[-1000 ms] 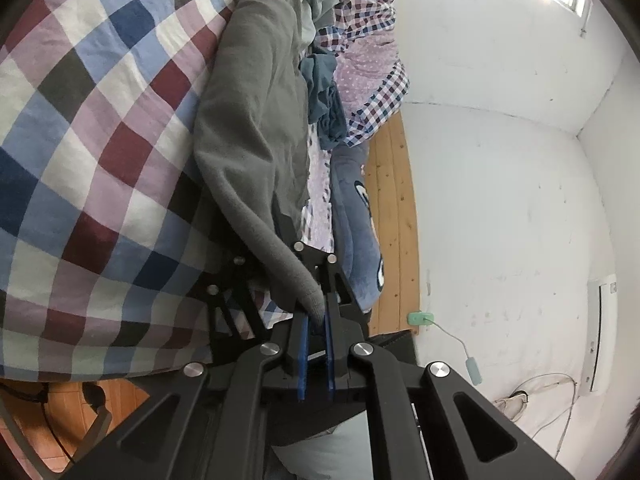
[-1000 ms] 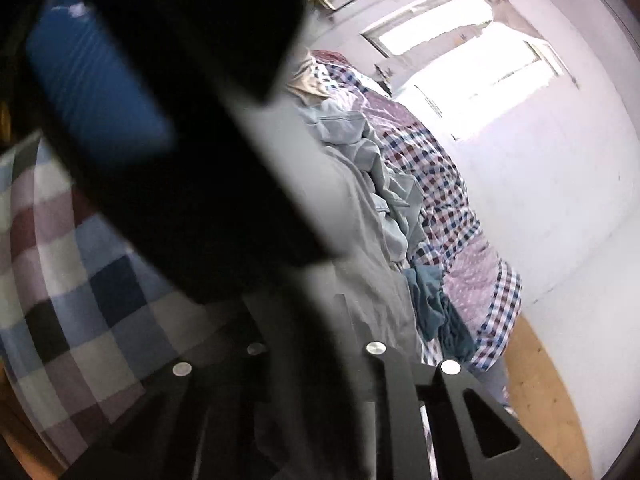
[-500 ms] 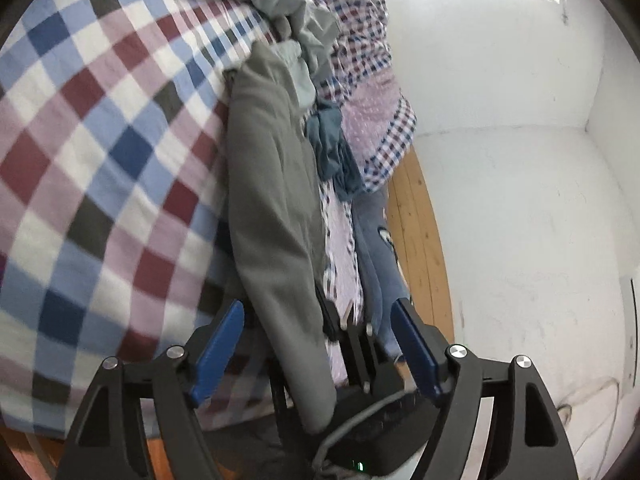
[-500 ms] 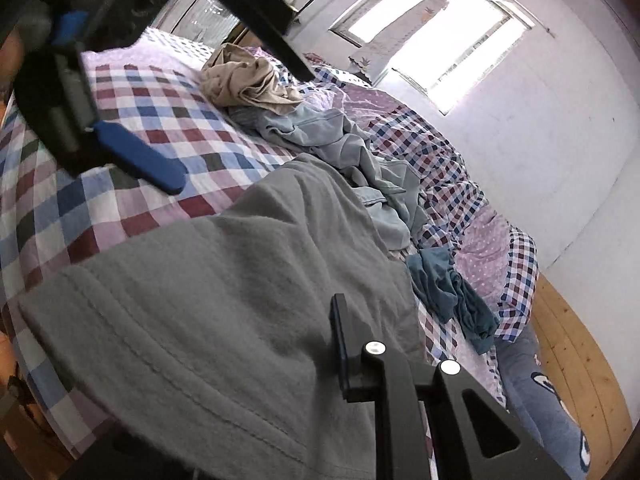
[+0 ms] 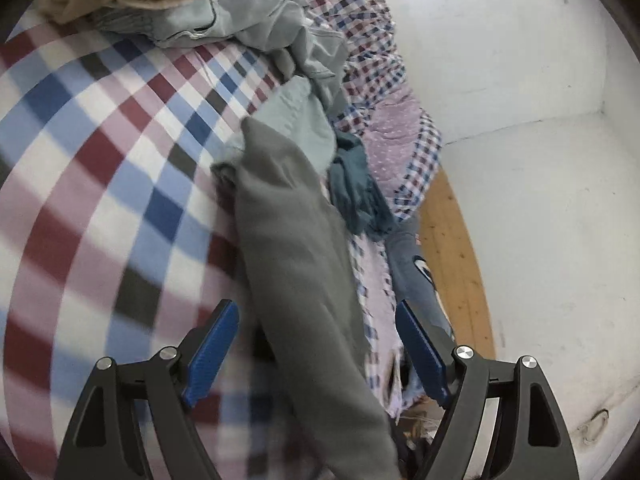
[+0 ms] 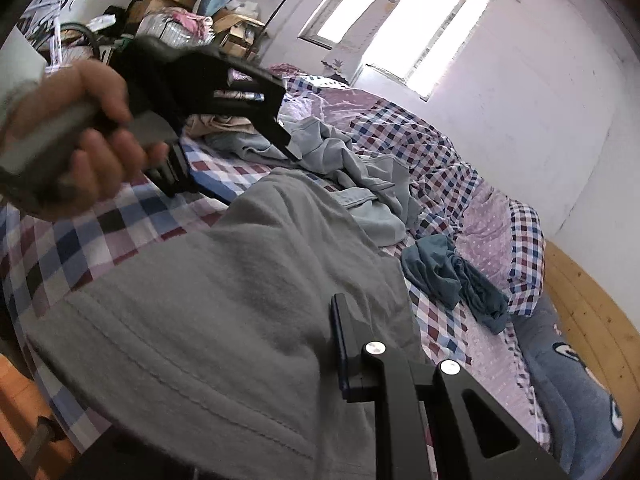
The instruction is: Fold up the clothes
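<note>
left gripper [image 5: 316, 354]: jaws being opened, nothing clamped | grey garment [image 5: 296, 248]: being draped on bed [image 5: 80, 184], long axis running away between the jaws | right gripper [image 6: 340, 344]: apparently being kept clamped on garment's near hem, contact hidden

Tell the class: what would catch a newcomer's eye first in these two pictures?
Probably the grey garment, draped large across the foreground over the checked bedspread, its near edge pinched by the right gripper. Next, the left gripper, its jaws opening with the grey cloth between them untouched. Behind, a heap of pale blue clothes lies crumpled.
</note>
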`<control>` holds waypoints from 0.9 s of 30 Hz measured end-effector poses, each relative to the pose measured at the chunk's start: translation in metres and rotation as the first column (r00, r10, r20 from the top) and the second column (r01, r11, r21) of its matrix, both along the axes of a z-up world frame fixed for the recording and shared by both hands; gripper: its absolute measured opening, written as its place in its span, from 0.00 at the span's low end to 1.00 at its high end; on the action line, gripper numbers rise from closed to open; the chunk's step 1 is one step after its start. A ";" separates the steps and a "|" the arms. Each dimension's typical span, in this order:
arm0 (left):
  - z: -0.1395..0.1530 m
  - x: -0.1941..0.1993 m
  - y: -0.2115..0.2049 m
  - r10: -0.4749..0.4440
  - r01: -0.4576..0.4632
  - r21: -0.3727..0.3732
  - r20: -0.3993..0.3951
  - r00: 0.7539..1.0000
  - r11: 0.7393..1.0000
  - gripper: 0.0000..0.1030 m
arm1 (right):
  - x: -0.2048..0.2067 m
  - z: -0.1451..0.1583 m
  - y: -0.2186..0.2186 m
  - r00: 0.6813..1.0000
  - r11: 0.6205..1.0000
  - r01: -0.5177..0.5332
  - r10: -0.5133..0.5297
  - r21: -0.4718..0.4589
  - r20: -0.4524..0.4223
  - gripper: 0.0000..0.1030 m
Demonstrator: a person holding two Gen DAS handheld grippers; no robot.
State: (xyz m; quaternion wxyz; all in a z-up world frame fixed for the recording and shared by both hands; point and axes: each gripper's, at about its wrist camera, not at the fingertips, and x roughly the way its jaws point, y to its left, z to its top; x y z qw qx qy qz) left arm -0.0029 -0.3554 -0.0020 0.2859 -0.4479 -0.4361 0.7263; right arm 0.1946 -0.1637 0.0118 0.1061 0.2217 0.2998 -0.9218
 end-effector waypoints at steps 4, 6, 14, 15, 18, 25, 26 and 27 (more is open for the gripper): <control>-0.009 -0.030 0.003 0.000 0.000 0.048 -0.002 1.000 0.999 0.81 | 0.001 0.006 0.003 1.000 0.999 -0.001 0.002 -0.033 0.007 0.15; -0.007 -0.042 0.004 -0.010 0.011 0.039 -0.015 1.000 0.999 0.81 | 0.001 0.008 0.005 1.000 0.999 0.000 0.001 -0.046 0.007 0.15; -0.005 -0.086 0.021 -0.034 0.034 -0.010 -0.036 0.999 0.999 0.81 | 0.003 0.016 0.017 1.000 0.993 0.013 -0.011 -0.116 0.018 0.15; -0.005 -0.091 0.023 -0.039 0.038 -0.016 -0.039 0.998 0.999 0.81 | 0.003 0.016 0.018 1.000 0.993 0.012 -0.010 -0.116 0.020 0.15; -0.006 -0.099 0.027 -0.048 0.047 -0.027 -0.036 0.998 0.999 0.77 | 0.004 0.013 0.015 1.000 0.995 0.008 -0.005 -0.103 0.026 0.15; -0.015 -0.107 0.017 0.007 -0.006 -0.027 0.026 1.000 1.000 0.16 | 0.007 0.007 0.007 0.999 0.997 0.004 -0.001 -0.078 0.036 0.15; -0.012 -0.106 0.016 0.008 -0.007 -0.033 0.015 1.000 0.999 0.12 | 0.007 0.006 0.006 0.999 0.997 0.004 -0.001 -0.077 0.036 0.15; -0.008 -0.104 0.016 0.007 -0.007 -0.046 -0.002 1.000 0.999 0.11 | 0.008 0.005 0.005 0.999 0.997 0.003 -0.001 -0.076 0.037 0.15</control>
